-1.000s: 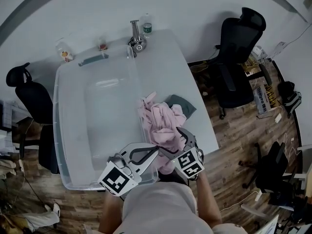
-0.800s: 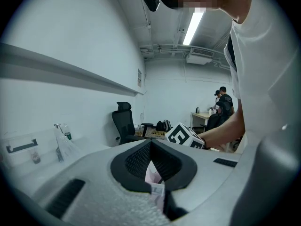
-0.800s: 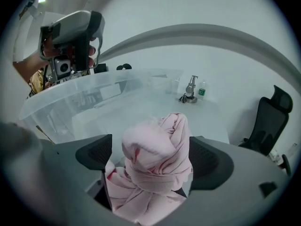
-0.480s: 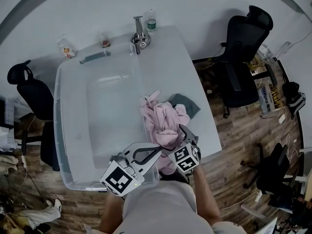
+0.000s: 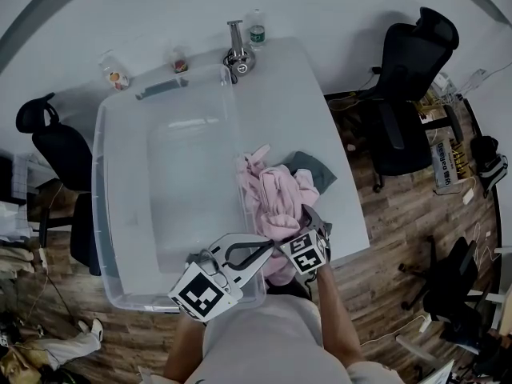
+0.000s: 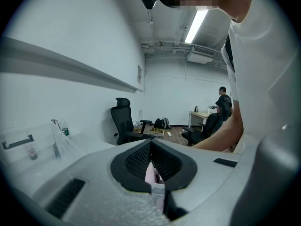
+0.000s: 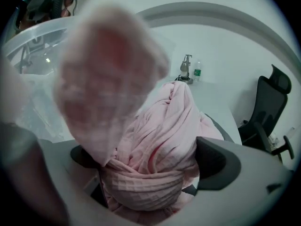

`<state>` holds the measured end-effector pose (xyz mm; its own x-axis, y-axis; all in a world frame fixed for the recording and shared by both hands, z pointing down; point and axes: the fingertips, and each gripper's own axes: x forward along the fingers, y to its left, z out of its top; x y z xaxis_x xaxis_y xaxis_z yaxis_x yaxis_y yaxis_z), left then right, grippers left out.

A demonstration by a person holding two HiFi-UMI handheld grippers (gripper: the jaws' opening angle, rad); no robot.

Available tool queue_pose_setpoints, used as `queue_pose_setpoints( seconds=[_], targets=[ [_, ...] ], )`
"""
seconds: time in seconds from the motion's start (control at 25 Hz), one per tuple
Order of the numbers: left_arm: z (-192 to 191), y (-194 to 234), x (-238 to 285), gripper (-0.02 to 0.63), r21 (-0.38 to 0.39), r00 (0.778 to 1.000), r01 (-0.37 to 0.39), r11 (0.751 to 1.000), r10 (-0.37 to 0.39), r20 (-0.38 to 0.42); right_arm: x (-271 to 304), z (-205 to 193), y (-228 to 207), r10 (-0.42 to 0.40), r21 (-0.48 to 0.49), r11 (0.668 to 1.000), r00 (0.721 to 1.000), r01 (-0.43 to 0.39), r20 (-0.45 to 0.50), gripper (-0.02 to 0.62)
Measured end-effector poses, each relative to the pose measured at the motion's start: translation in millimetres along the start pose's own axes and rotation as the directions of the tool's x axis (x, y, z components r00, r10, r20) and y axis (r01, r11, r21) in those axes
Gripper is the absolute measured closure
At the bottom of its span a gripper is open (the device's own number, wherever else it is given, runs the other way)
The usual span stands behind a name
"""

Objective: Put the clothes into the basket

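Soft, prob. light cloth (image 5: 276,198) by basket (image 5: 102,182) is clamped mid-bunch by right gripper (image 5: 307,217), edge pinched by left gripper (image 5: 268,251).

Pink waffle-weave garment (image 5: 276,202) (its grid shows in the right gripper view); grey-green cloth (image 5: 316,170) at its 2 o'clock; clear bin (image 5: 100,206); white table (image 5: 320,94); black office chair (image 5: 404,102); brown plank floor (image 5: 400,238).

- I see the pink clothes (image 5: 276,202) heaped on the table (image 5: 290,82), against the right wall of the basket (image 5: 98,182)
- My left gripper (image 5: 262,254) and right gripper (image 5: 308,218) meet at their near end
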<state>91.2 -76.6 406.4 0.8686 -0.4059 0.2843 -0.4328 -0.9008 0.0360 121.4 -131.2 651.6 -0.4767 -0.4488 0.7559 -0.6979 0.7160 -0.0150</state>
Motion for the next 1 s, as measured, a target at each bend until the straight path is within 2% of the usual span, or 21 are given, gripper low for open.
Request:
queue_pose_setpoints(
  seconds=[0.24, 0.36, 0.52, 0.64, 0.84, 1.0],
  targets=[
    [-0.8, 2.9, -1.5, 0.6, -0.007, 1.0, -0.006, 1.0, 0.006, 0.002, 3.4, -3.5, -1.2, 0.006, 0.052, 0.999, 1.0, -0.005, -0.012, 0.031],
    [-1.4, 4.6, -3.1, 0.6, -0.013, 1.0, -0.009, 1.0, 0.009, -0.001, 5.1, -4.9, -0.3, 0.01, 0.074, 0.997, 1.0, -0.01, -0.012, 0.083],
    [-3.4, 2.6, -2.9, 0.6, 0.016, 1.0, 0.002, 1.0, -0.002, -0.001, 2.7, -2.2, -1.7, 0.0, 0.066, 0.998, 1.0, 0.001, -0.013, 0.129],
    [-3.7, 2.8, -3.8, 0.6, -0.001, 1.0, -0.004, 1.0, 0.004, -0.005, 1.1, -0.6, -1.1, -0.006, 0.086, 0.996, 1.0, 0.007, -0.014, 0.152],
    [-4.4, 3.0, -4.8, 0.6, 0.03, 1.0, 0.005, 1.0, -0.004, -0.005, -1.3, 2.4, -2.3, -0.017, 0.101, 0.995, 1.0, 0.017, -0.001, 0.176],
    [-2.1, 3.9, -6.7, 0.6, 0.008, 1.0, -0.008, 1.0, 0.008, -0.004, -7.8, 8.4, -0.6, -0.005, 0.149, 0.989, 1.0, 0.003, 0.013, 0.183]
  ],
)
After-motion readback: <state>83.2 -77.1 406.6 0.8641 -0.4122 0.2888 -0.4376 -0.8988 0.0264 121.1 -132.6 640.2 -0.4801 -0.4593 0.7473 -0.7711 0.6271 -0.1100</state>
